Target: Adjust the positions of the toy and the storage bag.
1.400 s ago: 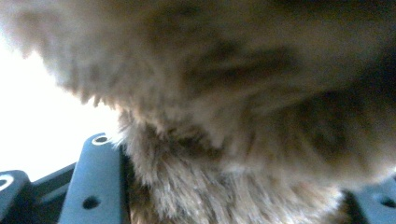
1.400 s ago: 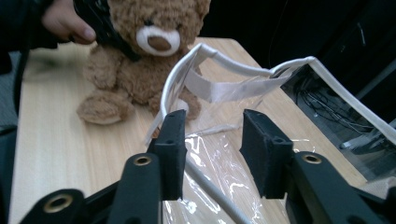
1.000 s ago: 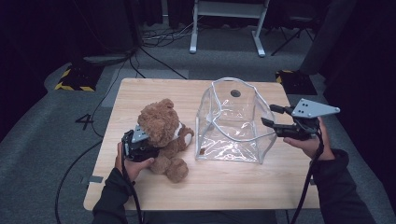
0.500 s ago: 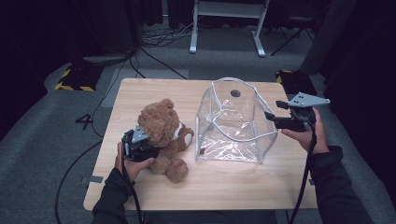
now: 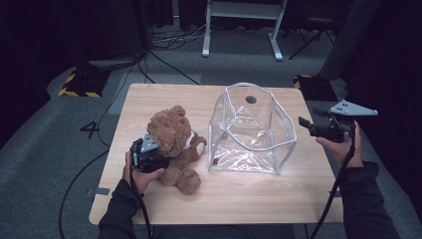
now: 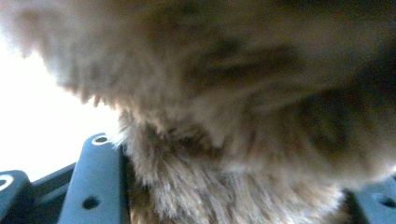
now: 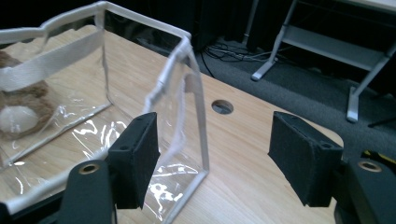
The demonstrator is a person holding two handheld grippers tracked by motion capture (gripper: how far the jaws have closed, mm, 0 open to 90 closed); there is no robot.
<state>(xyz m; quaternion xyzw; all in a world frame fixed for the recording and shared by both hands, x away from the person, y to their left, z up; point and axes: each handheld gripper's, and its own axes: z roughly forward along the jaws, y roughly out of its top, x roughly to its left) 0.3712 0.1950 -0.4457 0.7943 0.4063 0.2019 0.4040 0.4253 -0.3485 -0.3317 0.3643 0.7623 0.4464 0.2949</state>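
Note:
A brown teddy bear sits upright on the left half of the wooden table. My left gripper is pressed into the bear's side, and brown fur fills the space between its jaws, so it is shut on the bear. A clear plastic bag with white trim stands open to the right of the bear. My right gripper is held just off the bag's right side with its jaws open and nothing between them. The bag's near edge stands in front of its left finger.
A round cable hole lies in the table behind the bag. Cables and a white stand are on the grey floor beyond the table. Bare tabletop runs along the front edge.
My right gripper has drawn back to the right and slightly up, away from the bag's right rim. The left gripper and the bear have stayed where they were.

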